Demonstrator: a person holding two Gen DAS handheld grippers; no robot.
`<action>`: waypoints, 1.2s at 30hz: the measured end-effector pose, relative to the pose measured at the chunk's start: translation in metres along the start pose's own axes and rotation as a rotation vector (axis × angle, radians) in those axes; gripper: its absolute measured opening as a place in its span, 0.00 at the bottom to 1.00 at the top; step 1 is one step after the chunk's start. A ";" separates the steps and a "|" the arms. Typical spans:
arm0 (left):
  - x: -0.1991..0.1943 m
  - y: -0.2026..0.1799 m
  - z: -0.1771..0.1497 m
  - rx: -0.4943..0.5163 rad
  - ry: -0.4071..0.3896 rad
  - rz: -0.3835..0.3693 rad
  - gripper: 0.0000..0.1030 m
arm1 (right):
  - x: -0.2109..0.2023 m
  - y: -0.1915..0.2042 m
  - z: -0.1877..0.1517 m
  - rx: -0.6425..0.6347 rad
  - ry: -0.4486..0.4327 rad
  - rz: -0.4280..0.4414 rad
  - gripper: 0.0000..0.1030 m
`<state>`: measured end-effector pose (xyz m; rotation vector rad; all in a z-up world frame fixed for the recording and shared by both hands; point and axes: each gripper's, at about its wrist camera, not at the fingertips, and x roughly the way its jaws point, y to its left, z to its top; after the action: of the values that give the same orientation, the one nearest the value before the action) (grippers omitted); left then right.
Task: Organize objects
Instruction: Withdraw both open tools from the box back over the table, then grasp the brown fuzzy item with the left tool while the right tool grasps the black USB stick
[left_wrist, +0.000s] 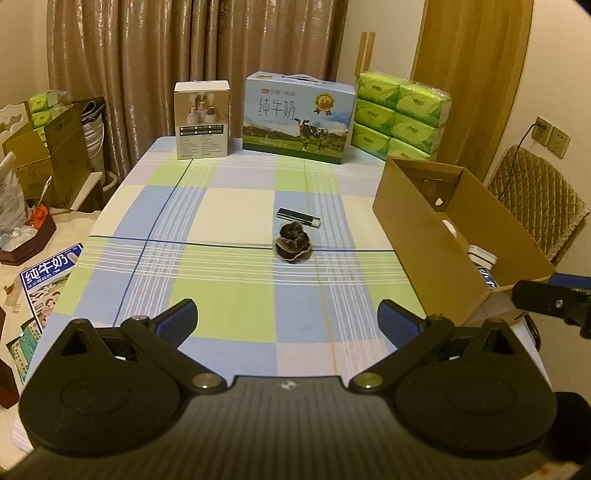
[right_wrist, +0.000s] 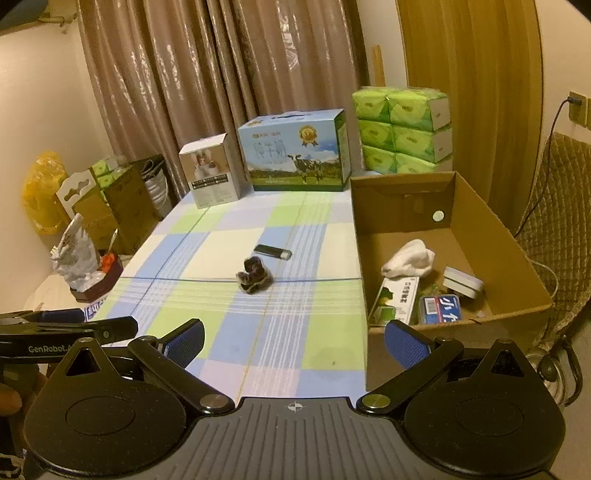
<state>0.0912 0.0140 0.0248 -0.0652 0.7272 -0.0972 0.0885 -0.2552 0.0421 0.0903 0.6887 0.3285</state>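
A dark crumpled scrunchie (left_wrist: 293, 243) lies mid-table on the checked cloth, also in the right wrist view (right_wrist: 254, 279). A small black stick with a white end (left_wrist: 299, 218) lies just behind it (right_wrist: 273, 252). An open cardboard box (left_wrist: 436, 236) stands at the table's right (right_wrist: 517, 258); it holds a white cloth (right_wrist: 409, 258) and small packets (right_wrist: 439, 308). My left gripper (left_wrist: 287, 323) is open and empty, near the table's front edge. My right gripper (right_wrist: 293, 341) is open and empty, beside the box's near corner.
A milk carton box (left_wrist: 297, 118), a small white box (left_wrist: 202, 120) and stacked green tissue packs (left_wrist: 400, 116) line the table's far edge. Boxes and bags (right_wrist: 110, 199) crowd the floor at left. A quilted chair (right_wrist: 557, 206) stands right of the box.
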 end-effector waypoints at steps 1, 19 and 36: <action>0.001 0.002 0.000 0.000 -0.001 0.003 0.99 | 0.002 0.001 0.001 -0.002 -0.002 0.000 0.98; 0.075 0.032 0.010 0.130 0.019 0.029 0.99 | 0.078 0.022 0.015 -0.058 -0.004 0.032 0.70; 0.223 0.024 0.023 0.416 -0.022 -0.084 0.84 | 0.228 0.003 0.026 -0.061 0.085 0.023 0.54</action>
<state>0.2733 0.0133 -0.1075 0.3002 0.6700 -0.3253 0.2687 -0.1773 -0.0763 0.0265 0.7613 0.3766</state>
